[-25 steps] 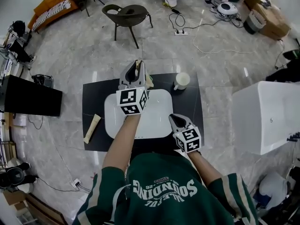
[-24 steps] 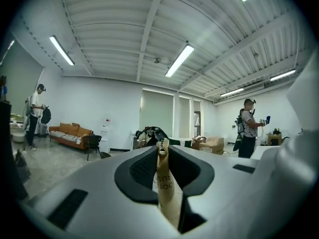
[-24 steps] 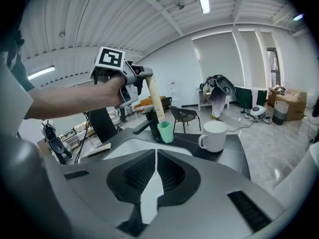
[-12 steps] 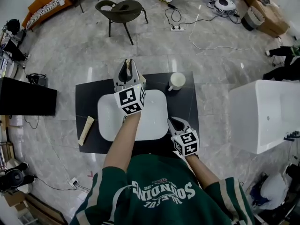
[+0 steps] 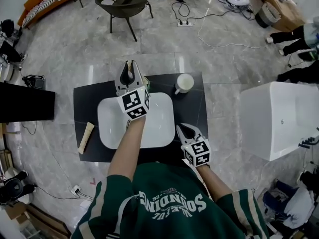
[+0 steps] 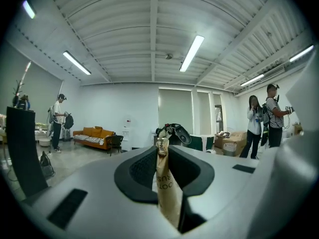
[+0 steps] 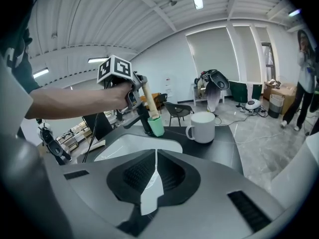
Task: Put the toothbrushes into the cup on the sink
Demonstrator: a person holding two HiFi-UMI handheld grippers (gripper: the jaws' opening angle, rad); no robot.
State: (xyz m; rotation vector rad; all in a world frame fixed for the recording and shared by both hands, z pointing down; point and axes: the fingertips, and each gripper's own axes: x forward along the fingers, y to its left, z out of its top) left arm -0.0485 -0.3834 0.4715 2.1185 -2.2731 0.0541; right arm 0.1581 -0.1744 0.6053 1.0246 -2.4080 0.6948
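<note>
A dark chair [image 5: 122,3] and, seemingly, an orange sofa [image 5: 40,1] stand on marble floor [image 5: 75,49].

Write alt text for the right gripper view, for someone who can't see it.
The left hand-held gripper holds a beige toothbrush pack upright at the back of a white sink, left of a white cup on the black counter. The right hand-held gripper's shut, empty jaws fill the foreground.

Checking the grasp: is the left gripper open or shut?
The left gripper is shut on the toothbrush; its jaws press on it from both sides.
</note>
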